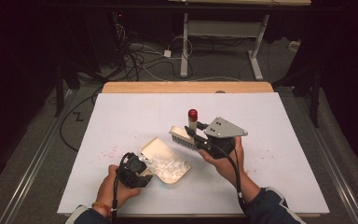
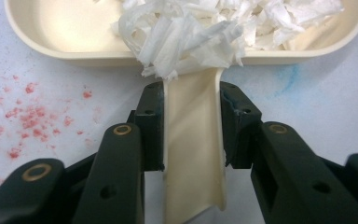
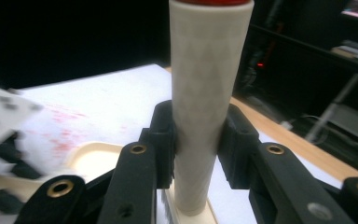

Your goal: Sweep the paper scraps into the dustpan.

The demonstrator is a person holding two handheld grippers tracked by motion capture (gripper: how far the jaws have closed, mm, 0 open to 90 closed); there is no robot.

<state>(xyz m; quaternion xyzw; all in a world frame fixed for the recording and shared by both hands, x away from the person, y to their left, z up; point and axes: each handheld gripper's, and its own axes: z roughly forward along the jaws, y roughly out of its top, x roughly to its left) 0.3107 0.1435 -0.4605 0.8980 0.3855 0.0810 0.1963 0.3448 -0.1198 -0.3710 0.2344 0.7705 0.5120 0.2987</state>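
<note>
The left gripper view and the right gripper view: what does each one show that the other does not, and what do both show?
The left gripper view alone: shredded white paper heaped in the tray, spilling over its rim, and the left claw shut on the tray's handle. The right gripper view alone: the right claw shut on the upright brush handle, with its red cap. Both: the cream tray and red specks on the white table.

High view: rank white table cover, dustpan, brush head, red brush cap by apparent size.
1. White table cover
2. Dustpan
3. Brush head, nearly level with the dustpan, so the order holds
4. Red cap
</note>
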